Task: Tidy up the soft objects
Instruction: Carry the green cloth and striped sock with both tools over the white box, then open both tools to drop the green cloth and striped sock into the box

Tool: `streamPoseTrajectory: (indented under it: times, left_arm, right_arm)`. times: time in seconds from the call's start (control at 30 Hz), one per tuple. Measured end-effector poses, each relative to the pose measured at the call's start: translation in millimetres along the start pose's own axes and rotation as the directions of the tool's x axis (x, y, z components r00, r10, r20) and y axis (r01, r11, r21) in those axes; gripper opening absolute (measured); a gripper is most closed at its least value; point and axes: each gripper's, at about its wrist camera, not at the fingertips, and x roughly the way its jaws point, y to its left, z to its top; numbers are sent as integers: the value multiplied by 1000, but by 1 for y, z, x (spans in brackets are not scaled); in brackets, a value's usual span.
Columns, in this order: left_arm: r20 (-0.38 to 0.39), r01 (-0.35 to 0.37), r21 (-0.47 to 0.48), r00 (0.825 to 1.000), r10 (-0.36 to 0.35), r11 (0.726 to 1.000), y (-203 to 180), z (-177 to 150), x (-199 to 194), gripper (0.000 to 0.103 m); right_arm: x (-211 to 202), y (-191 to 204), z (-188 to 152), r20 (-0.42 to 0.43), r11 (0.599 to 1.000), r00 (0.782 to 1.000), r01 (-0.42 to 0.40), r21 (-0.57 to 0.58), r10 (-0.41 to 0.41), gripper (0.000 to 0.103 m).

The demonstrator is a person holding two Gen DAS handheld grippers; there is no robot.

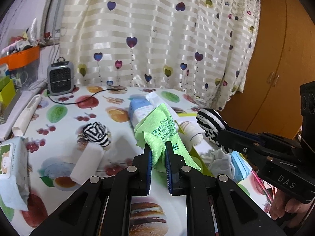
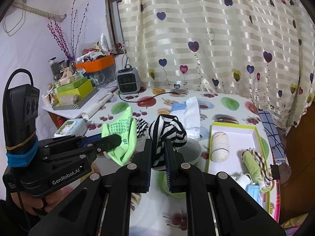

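My left gripper [image 1: 158, 144] is shut on a light green cloth [image 1: 157, 129] with green print, held above the table; the same green cloth [image 2: 120, 135] shows in the right wrist view. My right gripper [image 2: 158, 143] is shut on a black-and-white striped sock [image 2: 167, 132], also lifted; that striped sock [image 1: 211, 123] appears at the right of the left wrist view. A second striped bundle [image 1: 96, 132] lies on the tablecloth. A shallow box with a yellow-green rim [image 2: 234, 125] holds a cream yarn ball [image 2: 219, 146], a green bundle [image 2: 254, 165] and a blue face mask [image 2: 254, 191].
A fruit-print tablecloth [image 1: 65, 106] covers the table. On it lie a white roll [image 1: 86, 163], a wet-wipes pack [image 1: 11, 161], a blue tissue pack [image 1: 138, 110] and a grey heater [image 1: 60, 78] with its cord. A cluttered side shelf [image 2: 78, 90] stands left; a curtain hangs behind.
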Motion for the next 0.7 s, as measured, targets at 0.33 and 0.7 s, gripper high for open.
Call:
streamPoseTrajectory:
  times: [0.33,0.7]
  left_arm:
    - [-22,50,59,999,-49,997,-38,11,24,12]
    - [-70,86,103,994,-79,991,-74,23,68,12]
  right_arm:
    - [-15,-59,-5,19,991,996,79,104,-82,13]
    - [1,-125,-12,-16,973,993,119,198,-118,13]
